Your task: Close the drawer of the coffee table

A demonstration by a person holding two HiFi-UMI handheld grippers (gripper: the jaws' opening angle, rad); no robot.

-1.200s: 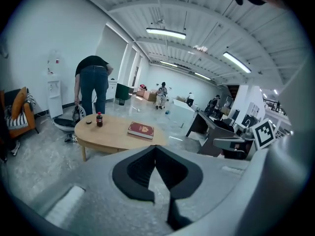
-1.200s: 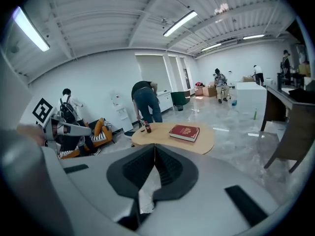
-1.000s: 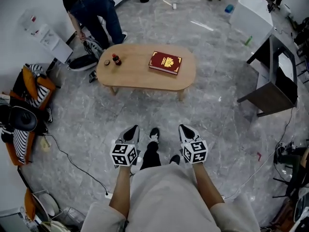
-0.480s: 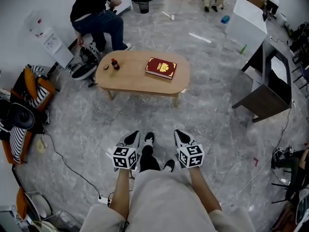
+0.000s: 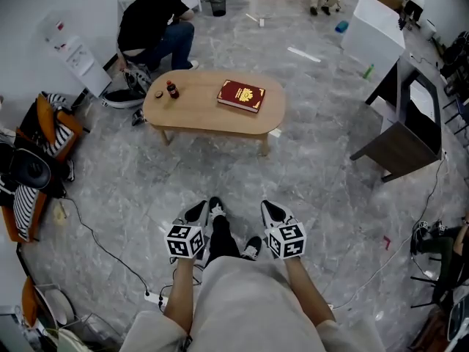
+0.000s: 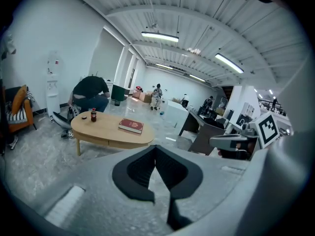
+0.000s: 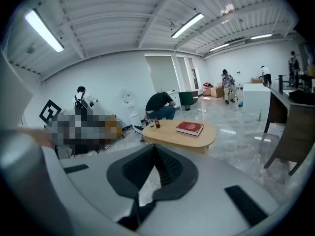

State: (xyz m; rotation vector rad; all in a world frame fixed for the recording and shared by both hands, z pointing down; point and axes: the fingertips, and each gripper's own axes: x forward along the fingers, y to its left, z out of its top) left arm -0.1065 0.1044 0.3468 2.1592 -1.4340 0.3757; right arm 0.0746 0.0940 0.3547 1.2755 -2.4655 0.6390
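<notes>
Head view: the coffee table [image 5: 198,110] stands well ahead across bare grey floor [image 5: 220,174], its long edge facing us, with the left gripper [image 5: 196,211] and right gripper [image 5: 272,210] low by the person's shoes and a dark side table [image 5: 401,145] well off to the right. Left gripper view: jaws pressed together on nothing, the table ahead-left, its drawer too small to make out. Right gripper view: jaws likewise closed and empty, open floor beside the table's rounded end.

No legible text anywhere, gold print on the red book [image 5: 241,95] too small to read
</notes>
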